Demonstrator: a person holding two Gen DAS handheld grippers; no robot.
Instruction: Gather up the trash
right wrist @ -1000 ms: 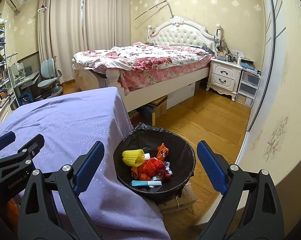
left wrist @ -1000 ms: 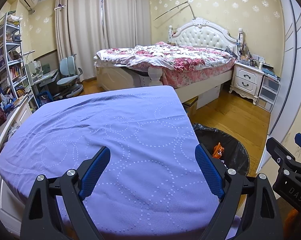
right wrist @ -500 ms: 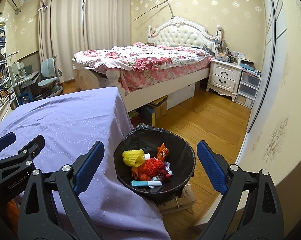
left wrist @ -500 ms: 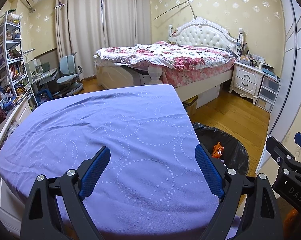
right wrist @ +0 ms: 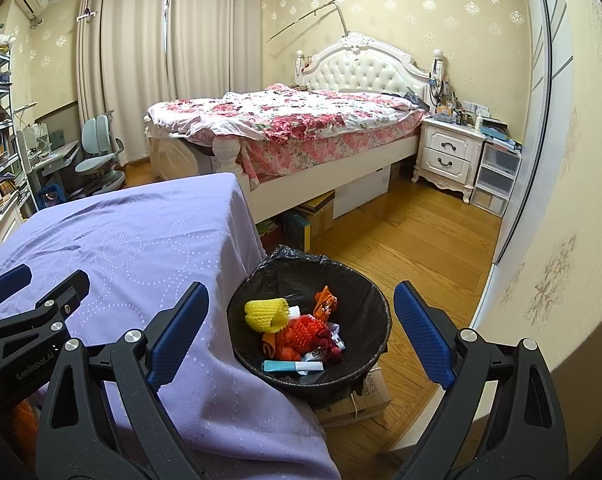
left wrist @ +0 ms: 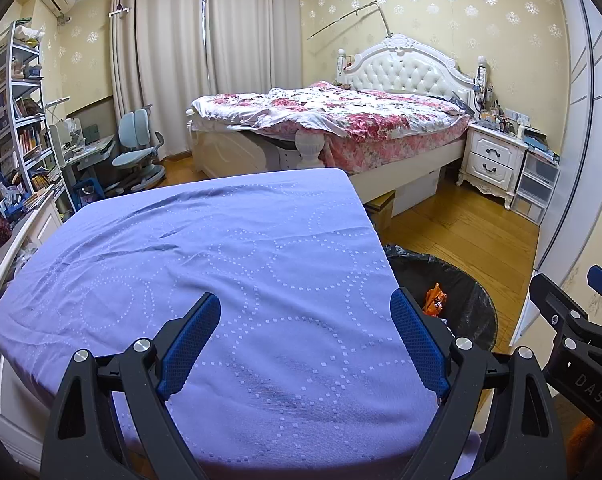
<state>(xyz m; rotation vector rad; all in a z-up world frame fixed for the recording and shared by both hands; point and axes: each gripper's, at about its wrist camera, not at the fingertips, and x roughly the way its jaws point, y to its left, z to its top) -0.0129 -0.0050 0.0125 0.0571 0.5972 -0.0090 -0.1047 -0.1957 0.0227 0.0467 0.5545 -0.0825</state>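
Observation:
A black-lined trash bin [right wrist: 365,280] stands on the floor at the right edge of a table with a purple cloth [right wrist: 133,236]. It holds a yellow foam net [right wrist: 266,314], a red foam net [right wrist: 307,332], an orange wrapper [right wrist: 327,302] and a teal packet [right wrist: 289,367]. My right gripper [right wrist: 301,324] is open and empty above the bin. My left gripper [left wrist: 305,334] is open and empty over the purple cloth [left wrist: 221,264]. The bin [left wrist: 467,300] shows at its right. No trash shows on the cloth.
A bed with a floral cover [right wrist: 301,120] stands behind the table. A white nightstand [right wrist: 447,156] and plastic drawers [right wrist: 497,178] are at the right wall. A desk, chair [left wrist: 135,148] and bookshelf [left wrist: 17,120] are at the left. Cardboard boxes [right wrist: 313,216] lie under the bed.

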